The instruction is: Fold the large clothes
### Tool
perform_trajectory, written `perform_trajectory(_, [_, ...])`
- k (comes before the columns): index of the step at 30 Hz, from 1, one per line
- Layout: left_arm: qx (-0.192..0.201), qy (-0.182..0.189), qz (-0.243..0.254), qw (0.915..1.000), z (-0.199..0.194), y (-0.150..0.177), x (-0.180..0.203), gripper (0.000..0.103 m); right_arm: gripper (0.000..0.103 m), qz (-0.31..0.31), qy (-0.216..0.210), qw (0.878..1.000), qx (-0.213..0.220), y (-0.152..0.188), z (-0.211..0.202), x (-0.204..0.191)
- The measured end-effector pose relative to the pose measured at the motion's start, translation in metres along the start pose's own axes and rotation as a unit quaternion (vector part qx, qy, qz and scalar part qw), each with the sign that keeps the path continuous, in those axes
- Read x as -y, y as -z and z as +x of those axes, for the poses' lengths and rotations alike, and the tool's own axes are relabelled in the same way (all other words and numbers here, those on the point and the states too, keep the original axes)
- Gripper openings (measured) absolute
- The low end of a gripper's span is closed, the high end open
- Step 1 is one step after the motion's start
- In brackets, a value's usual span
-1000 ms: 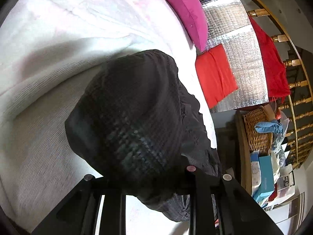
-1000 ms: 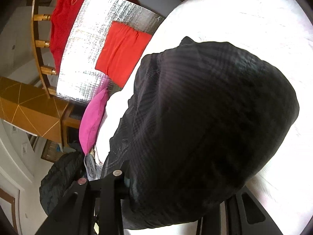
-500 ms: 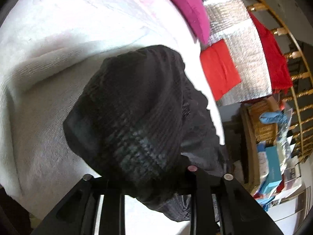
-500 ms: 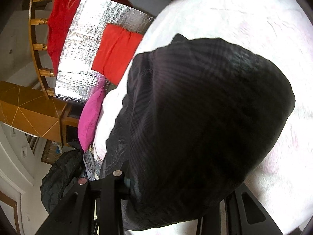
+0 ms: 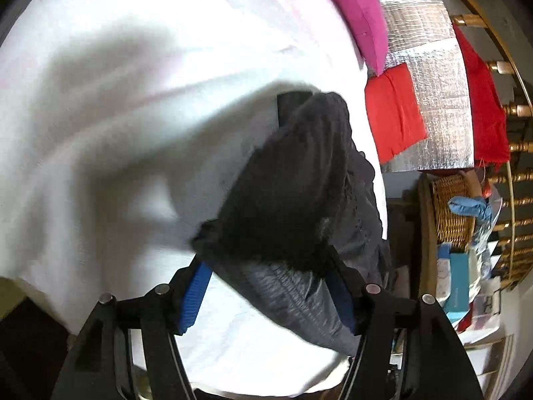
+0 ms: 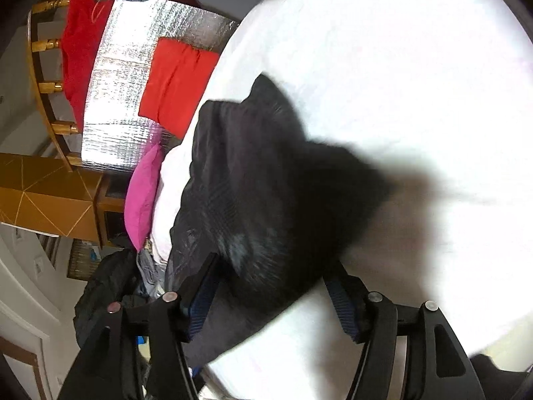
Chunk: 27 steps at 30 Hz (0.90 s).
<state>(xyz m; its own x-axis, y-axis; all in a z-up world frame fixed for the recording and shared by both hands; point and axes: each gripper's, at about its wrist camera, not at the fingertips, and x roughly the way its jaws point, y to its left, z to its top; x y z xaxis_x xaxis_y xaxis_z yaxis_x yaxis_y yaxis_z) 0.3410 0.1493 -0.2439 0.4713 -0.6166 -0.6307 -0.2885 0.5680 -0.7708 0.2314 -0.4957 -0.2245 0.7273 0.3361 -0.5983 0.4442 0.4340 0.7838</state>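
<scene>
A black garment (image 5: 299, 183) lies bunched on the white bed cover (image 5: 133, 133), blurred with motion. My left gripper (image 5: 269, 295) hangs just above its near edge. The jaws are opening and the cloth sags loose between the blue pads (image 5: 195, 295). In the right wrist view the same black garment (image 6: 266, 183) spreads over the bed cover (image 6: 399, 66). My right gripper (image 6: 273, 300) is also opening, with the garment's near fold lying slack between its pads (image 6: 343, 303).
A pink pillow (image 5: 359, 13) lies at the bed's far edge. Beyond it a red cloth (image 5: 393, 113) rests on a silver foil mat (image 5: 439, 100). A wicker basket (image 5: 449, 210) and a wooden railing stand on the right. A dark jacket heap (image 6: 103, 293) sits beside the bed.
Both grippers were shut on the black garment and have now spread their jaws, baring the blue pads. The garment has dropped and collapsed onto the bed, covering less of each view.
</scene>
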Motion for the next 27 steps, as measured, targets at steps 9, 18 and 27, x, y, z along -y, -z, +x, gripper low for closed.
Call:
perform_trajectory(9, [0.118, -0.089, 0.120, 0.9818, -0.034, -0.007, 0.043, 0.071, 0.067, -0.065, 0.033, 0.994, 0.082, -0.040, -0.029, -0.008])
perform_trajectory(18, [0.036, -0.116, 0.173, 0.9773, 0.021, -0.026, 0.052, 0.052, 0.039, -0.149, 0.080, 0.985, 0.024, -0.047, 0.030, -0.034])
perform_trajectory(27, [0.079, -0.204, 0.253, 0.9423, 0.030, -0.015, 0.065, 0.046, 0.029, -0.160, 0.094, 0.982, 0.038, -0.042, 0.020, -0.025])
